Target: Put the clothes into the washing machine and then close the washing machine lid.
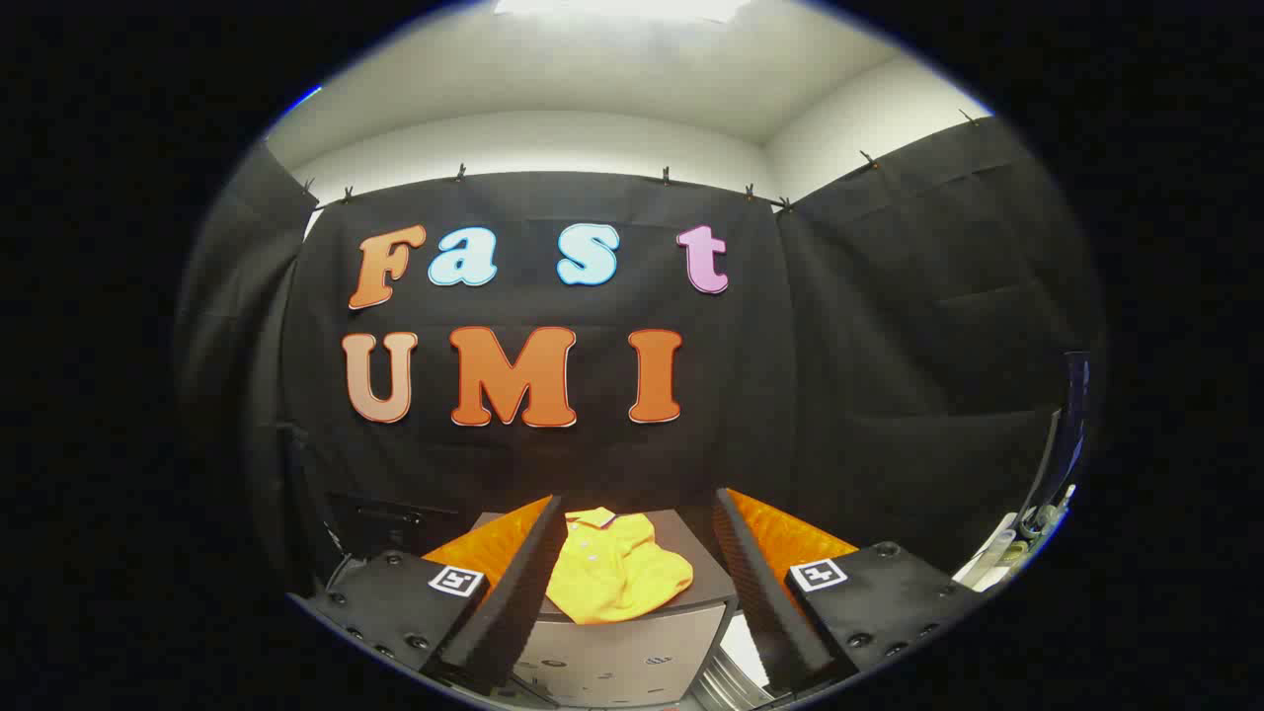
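A yellow collared shirt (614,568) lies crumpled on the dark top of a grey cabinet-like unit (632,657). My gripper (637,523) is open, its two fingers spread wide on either side of the shirt and held above it. Nothing sits between the fingers or touches them. The shirt lies just ahead of and below the fingertips. A ribbed metal part (736,681), perhaps the washing machine's rim, shows low beside the right finger.
Black cloth walls close the booth behind and on both sides. A dark box (390,523) stands behind the left finger. A dark upright frame with white parts (1047,504) stands at the far right.
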A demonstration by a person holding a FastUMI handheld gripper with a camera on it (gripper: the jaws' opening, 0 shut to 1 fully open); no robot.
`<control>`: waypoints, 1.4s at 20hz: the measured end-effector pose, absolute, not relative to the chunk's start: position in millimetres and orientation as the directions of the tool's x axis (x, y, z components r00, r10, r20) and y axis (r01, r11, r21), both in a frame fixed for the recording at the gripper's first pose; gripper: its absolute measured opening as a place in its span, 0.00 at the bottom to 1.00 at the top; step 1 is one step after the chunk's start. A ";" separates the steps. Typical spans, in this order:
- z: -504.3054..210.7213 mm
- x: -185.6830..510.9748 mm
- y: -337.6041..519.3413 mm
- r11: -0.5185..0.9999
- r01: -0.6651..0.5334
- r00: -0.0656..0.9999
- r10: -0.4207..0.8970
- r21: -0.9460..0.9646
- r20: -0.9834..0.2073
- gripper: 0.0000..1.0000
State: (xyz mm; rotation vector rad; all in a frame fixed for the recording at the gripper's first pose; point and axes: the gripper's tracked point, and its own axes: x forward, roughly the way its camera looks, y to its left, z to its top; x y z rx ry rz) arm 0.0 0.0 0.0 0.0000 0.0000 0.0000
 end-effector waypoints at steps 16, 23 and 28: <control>12.4 -1.3 -3.4 1.000 0.016 0.999 -0.016 -0.008 0.028 0.97; 7.5 -2.1 -10.2 1.000 0.024 1.000 -0.024 0.002 0.017 0.97; 7.9 -0.5 -11.5 1.000 0.027 0.999 -0.027 0.003 0.022 0.97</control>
